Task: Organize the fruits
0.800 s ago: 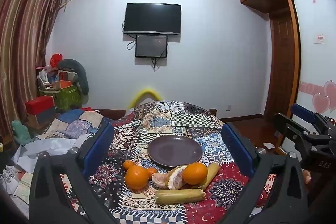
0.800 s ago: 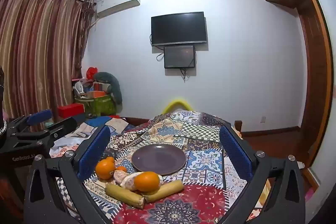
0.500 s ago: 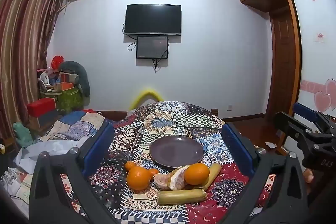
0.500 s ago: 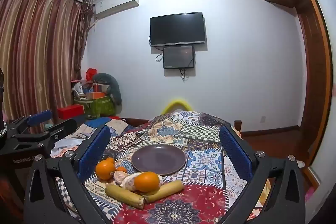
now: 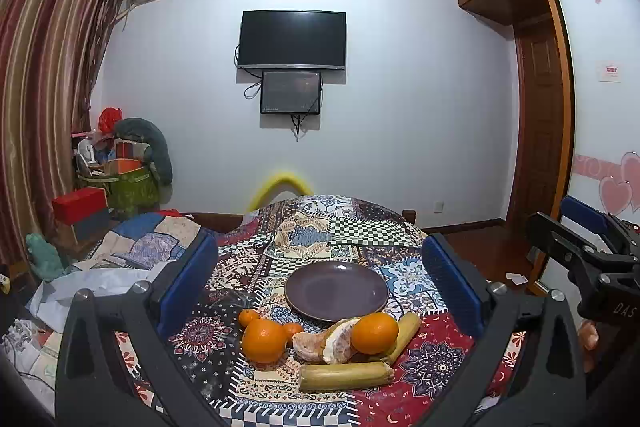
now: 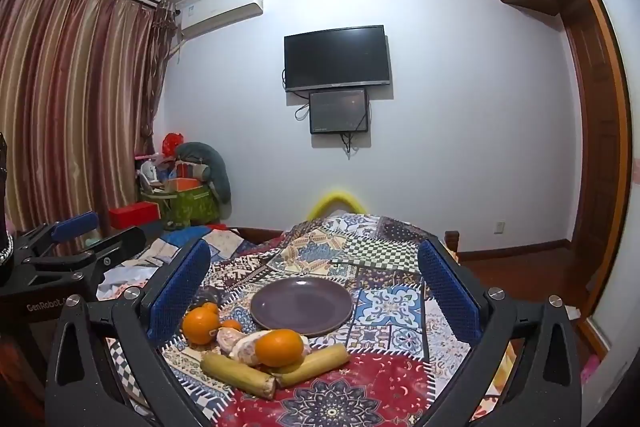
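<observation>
A dark purple plate (image 5: 336, 291) (image 6: 302, 305) lies bare on the patchwork tablecloth. In front of it is a cluster of fruit: two oranges (image 5: 264, 341) (image 5: 375, 333), two small tangerines (image 5: 249, 317), peeled citrus segments (image 5: 326, 341) and two yellow-green banana pieces (image 5: 346, 377) (image 5: 402, 331). The right wrist view shows the same oranges (image 6: 200, 325) (image 6: 279, 347) and banana pieces (image 6: 238, 375). My left gripper (image 5: 318, 251) stands open, short of the fruit, with nothing between its blue pads. My right gripper (image 6: 314, 251) is likewise open and holds nothing.
The round table (image 5: 436, 367) is covered by the patterned cloth. A bed with a quilt and papers (image 5: 120, 259) lies to the left. Boxes and a basket (image 5: 120, 179) stand by the curtain. A TV (image 5: 292, 39) hangs on the far wall; a wooden door is at right.
</observation>
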`<state>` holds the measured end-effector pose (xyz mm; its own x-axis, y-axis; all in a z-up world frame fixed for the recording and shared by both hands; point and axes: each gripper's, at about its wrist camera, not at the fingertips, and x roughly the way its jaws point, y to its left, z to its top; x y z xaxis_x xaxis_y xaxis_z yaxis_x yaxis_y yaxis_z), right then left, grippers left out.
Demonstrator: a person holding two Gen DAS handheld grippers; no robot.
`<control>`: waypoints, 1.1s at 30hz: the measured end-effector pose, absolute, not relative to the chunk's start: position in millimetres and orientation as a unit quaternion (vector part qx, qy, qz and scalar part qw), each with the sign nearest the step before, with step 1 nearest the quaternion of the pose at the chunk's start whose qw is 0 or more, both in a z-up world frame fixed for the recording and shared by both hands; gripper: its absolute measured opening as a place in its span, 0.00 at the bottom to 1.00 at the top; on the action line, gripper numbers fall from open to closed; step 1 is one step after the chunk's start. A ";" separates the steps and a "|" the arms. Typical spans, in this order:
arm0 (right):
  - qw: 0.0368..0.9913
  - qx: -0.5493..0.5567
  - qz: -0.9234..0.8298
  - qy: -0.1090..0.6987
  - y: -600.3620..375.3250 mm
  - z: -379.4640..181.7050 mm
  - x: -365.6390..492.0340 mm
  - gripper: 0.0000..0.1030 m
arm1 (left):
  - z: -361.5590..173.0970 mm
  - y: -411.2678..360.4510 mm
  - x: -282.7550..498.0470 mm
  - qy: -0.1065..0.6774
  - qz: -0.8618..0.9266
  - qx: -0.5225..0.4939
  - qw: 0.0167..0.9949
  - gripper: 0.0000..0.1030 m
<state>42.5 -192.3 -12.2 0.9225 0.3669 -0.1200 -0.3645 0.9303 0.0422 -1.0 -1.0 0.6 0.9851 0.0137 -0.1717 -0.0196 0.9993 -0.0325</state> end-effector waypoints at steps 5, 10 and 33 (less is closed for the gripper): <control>0.981 0.009 0.186 0.061 -192.6 -11.5 40.4 1.00 | 2.1 -1.5 -2.0 0.085 0.009 -0.017 0.996 1.00; 0.981 0.009 0.185 0.059 -191.8 -11.5 39.1 1.00 | 3.2 -1.5 -4.6 0.082 0.011 -0.018 0.996 1.00; 0.980 0.015 0.189 0.066 -191.1 -13.5 42.0 1.00 | 2.2 -2.0 -5.4 0.081 0.011 -0.021 0.996 1.00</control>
